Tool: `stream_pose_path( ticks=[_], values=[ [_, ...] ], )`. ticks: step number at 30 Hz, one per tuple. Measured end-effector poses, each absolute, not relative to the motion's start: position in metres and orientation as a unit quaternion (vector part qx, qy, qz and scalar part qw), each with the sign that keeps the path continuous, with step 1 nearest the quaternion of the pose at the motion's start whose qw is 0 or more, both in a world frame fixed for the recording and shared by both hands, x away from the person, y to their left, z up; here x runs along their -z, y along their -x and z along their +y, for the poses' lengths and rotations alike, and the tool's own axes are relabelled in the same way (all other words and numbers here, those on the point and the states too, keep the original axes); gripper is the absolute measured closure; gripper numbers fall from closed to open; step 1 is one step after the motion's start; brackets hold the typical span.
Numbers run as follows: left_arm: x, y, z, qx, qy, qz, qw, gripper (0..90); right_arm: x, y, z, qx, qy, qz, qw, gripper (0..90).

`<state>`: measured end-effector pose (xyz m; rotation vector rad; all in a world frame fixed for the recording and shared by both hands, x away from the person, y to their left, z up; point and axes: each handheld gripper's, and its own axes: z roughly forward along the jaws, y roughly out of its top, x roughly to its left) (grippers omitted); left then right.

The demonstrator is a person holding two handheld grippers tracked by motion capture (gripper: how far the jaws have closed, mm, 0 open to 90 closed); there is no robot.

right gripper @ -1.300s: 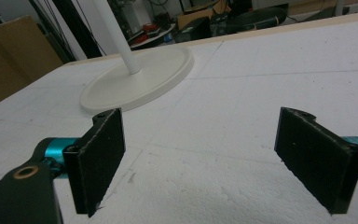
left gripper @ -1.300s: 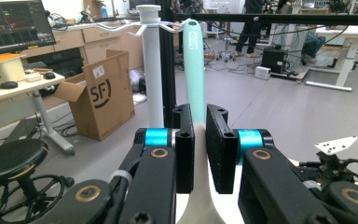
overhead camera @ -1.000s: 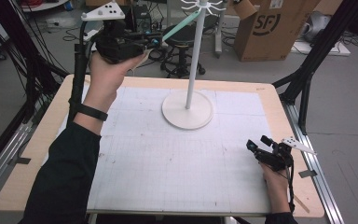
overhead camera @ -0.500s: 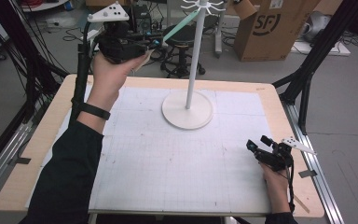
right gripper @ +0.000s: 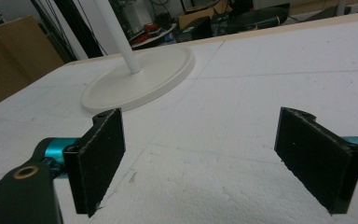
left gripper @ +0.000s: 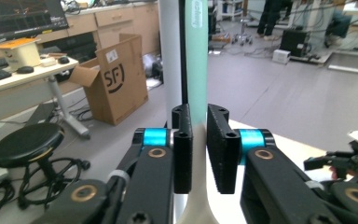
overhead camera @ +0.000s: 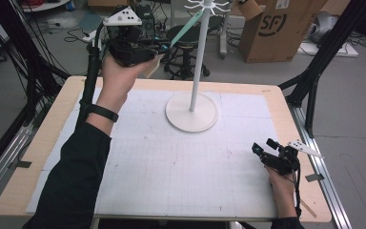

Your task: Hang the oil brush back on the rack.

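Above the far left edge of the bench (overhead camera: 271, 102), in the high view, we see our left gripper (overhead camera: 164, 46) raised high and holding the cream-coloured end of one long utensil with a mint-green handle (overhead camera: 187, 26); the handle slants up toward the top of the single white stand (overhead camera: 199, 67), whose round base rests on the white mat (overhead camera: 171, 167). We count two grippers, one stand and one utensil. Our right gripper (overhead camera: 261, 149) sits low at the near right of the bench, well apart from the stand, with nothing between its fingers. One brown cardboard box (overhead camera: 274, 28) and one black stool (overhead camera: 186, 36) stand on the floor beyond the bench. Along the left gripper view, the two black fingers (left gripper: 183, 154) stand narrow, a slim gap between them; they have just been opening a little, and the mint-green handle (left gripper: 197, 56) still rises through that gap, just beside the white pole (left gripper: 170, 56). We cannot tell whether the pads still press on it. The same box (left gripper: 116, 81) and stool (left gripper: 25, 142) show at left. Along the right gripper view, the two fingers (right gripper: 100, 156) are spread wide over bare white mat (right gripper: 242, 93), holding nothing, with the stand's round base (right gripper: 142, 77) farther off.
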<state>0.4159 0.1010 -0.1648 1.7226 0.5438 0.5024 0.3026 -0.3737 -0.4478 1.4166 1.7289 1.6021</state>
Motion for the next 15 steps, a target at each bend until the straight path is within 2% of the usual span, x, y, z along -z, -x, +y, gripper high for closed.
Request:
stream_pose_path(
  ticks=[1, 3, 6, 9, 15],
  values=[
    [0.166, -0.418, 0.102, -0.209, -0.742, 0.245, 0.589, 58.6, 0.448, -0.303, -0.374, -0.571, -0.506, 0.617, 0.195, 15.3],
    [0.172, -0.418, 0.106, -0.206, -0.739, 0.253, 0.59, 56.3, 0.448, -0.303, -0.374, -0.571, -0.507, 0.616, 0.194, 15.3],
    [0.189, -0.413, 0.116, -0.219, -0.733, 0.254, 0.592, 40.6, 0.448, -0.303, -0.374, -0.571, -0.504, 0.618, 0.195, 15.3],
    [0.212, -0.408, 0.133, -0.209, -0.737, 0.265, 0.586, 32.5, 0.448, -0.303, -0.373, -0.571, -0.503, 0.619, 0.198, 15.3],
    [0.279, -0.394, 0.177, -0.177, -0.734, 0.28, 0.593, 24.4, 0.448, -0.303, -0.373, -0.569, -0.501, 0.622, 0.198, 15.3]
  ],
)
